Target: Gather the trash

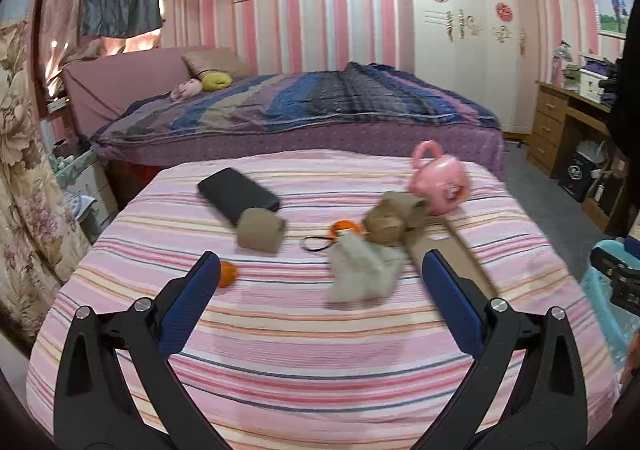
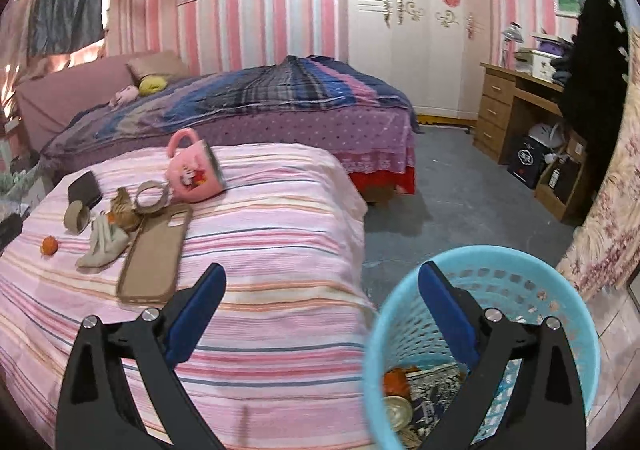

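On the pink striped cloth (image 1: 304, 334) lie a crumpled grey-white tissue (image 1: 360, 270), a crumpled brown paper ball (image 1: 390, 220), a cardboard roll (image 1: 260, 230) and an orange peel piece (image 1: 226, 274). My left gripper (image 1: 320, 274) is open and empty above the cloth, with the tissue between its fingers' lines. My right gripper (image 2: 322, 290) is open and empty, held over the cloth's right edge and the blue basket (image 2: 560, 290), which holds some trash. The tissue (image 2: 102, 244), roll (image 2: 76, 216) and peel (image 2: 50, 246) show at the left in the right wrist view.
A pink mug (image 1: 440, 180), a black phone (image 1: 236, 194), an orange ring with a black cord (image 1: 340, 230) and a brown phone case (image 2: 154, 254) also lie on the cloth. A bed (image 1: 300, 110) stands behind. A wooden desk (image 2: 516, 106) is at the right.
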Demonstrator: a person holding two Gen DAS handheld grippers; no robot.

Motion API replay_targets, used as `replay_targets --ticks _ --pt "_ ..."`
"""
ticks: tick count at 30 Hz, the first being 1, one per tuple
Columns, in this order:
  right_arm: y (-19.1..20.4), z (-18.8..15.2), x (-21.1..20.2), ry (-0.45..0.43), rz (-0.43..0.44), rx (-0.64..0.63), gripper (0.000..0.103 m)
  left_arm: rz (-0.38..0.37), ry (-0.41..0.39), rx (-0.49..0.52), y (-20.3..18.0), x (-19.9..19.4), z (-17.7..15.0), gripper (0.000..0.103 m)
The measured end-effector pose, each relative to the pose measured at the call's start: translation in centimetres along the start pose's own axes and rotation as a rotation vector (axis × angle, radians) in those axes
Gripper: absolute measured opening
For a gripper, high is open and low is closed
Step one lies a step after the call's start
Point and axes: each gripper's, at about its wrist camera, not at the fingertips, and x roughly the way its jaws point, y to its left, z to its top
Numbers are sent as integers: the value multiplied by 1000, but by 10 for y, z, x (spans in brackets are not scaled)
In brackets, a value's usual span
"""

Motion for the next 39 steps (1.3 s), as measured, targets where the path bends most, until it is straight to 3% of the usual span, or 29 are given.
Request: replay_targets --ticks 10,21,29,39 --pt "63 7 8 24 65 -147 95 54 55 -63 59 23 -1 98" --pt "138 35 24 -27 111 -246 95 102 101 -144 105 45 -3 97" --pt "145 29 39 15 96 -258 95 123 160 -156 120 62 -15 97" --pt "122 20 63 82 97 -190 95 94 269 -170 118 97 -29 97"
